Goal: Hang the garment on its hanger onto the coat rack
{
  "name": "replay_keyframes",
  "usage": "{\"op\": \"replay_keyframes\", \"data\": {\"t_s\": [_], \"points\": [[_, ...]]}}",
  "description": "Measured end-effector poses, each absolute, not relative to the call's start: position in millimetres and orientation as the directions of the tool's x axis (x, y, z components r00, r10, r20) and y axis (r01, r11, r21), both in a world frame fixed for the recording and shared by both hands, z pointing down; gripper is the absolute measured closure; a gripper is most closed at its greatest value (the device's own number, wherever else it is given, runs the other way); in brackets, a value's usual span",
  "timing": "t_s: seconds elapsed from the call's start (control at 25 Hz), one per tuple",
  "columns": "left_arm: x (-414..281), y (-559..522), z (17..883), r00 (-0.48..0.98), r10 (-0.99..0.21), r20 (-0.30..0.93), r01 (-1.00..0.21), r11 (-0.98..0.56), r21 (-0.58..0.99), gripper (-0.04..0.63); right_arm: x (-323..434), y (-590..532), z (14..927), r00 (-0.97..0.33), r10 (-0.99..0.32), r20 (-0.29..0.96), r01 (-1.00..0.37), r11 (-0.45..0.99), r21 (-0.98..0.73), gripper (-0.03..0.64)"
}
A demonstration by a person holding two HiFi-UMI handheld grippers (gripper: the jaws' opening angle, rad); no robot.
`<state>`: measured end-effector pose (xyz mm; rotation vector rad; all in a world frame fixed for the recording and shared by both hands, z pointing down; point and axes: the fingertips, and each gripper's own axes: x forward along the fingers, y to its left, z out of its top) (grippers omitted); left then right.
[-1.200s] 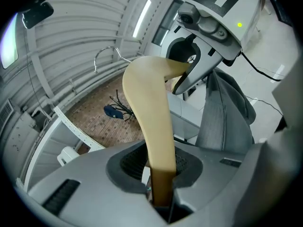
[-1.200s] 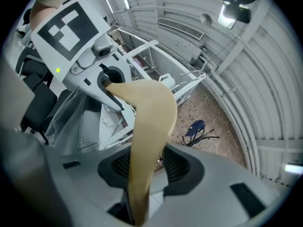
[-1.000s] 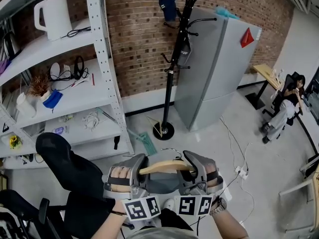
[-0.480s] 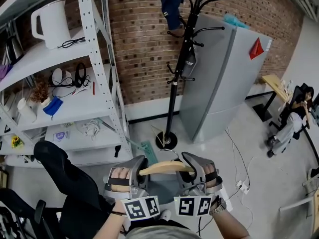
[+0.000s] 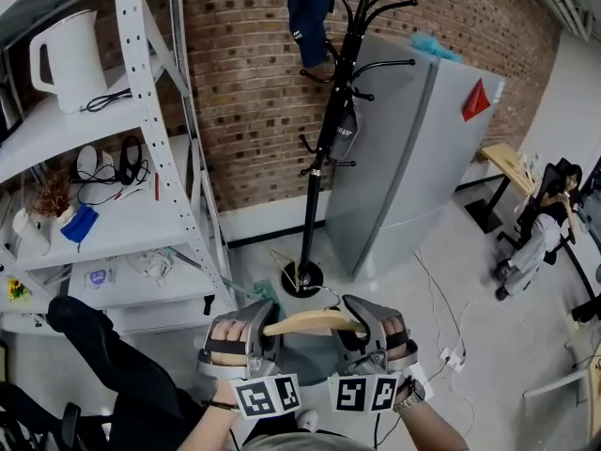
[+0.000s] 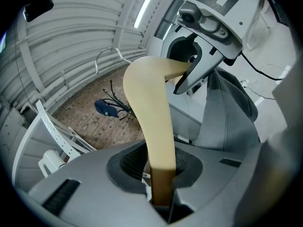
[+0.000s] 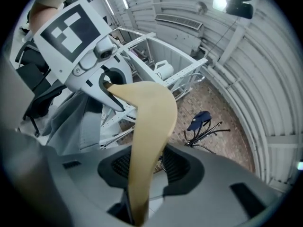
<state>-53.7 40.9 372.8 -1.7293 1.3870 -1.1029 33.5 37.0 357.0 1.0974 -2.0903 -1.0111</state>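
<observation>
- The left hand-held gripper (image 5: 255, 332) and the right hand-held gripper (image 5: 368, 327) each clamp one end of the wooden hanger (image 5: 315, 321). Their jaws are narrowed onto the wood, with nothing else between them.
- The two-end hold probably keeps the bar level and leaves the wire hook (image 5: 329, 292) free, pointing ahead.
- The grey garment (image 5: 305, 357) hangs from the hanger between the two grippers. It is low in front of the person and well apart from the coat rack (image 5: 322, 153).
- The rack stands between the shelf unit (image 5: 141, 111) and the fridge (image 5: 404, 158).
- A dark cap (image 5: 308, 12) takes an upper left peg; the upper right pegs look bare.
- There is open floor (image 5: 376, 280) up to the rack's base.
- The shelf post and the fridge edge narrow the approach on either side.
- Cables (image 5: 427, 271) trail on the floor to the right, so footing on that side likely needs watching.
</observation>
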Motion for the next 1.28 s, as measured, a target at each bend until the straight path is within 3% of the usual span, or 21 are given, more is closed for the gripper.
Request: {"op": "replay_keyframes", "data": {"t_s": [0.68, 1.28], "points": [[-95.5, -98.8, 380.0, 0.196, -0.957, 0.216, -0.404, -0.279, -0.871, 0.529, -8.9, -93.1, 363.8, -0.409, -0.900, 0.150, -0.455, 0.343, 0.821, 0.472], [-89.6, -208.8, 410.0, 0.217, -0.943, 0.252, -0.379, -0.319, -0.869, 0.529, -2.6, -198.7, 397.2, -0.372, -0.907, 0.200, -0.474, 0.371, 0.798, 0.472]]}}
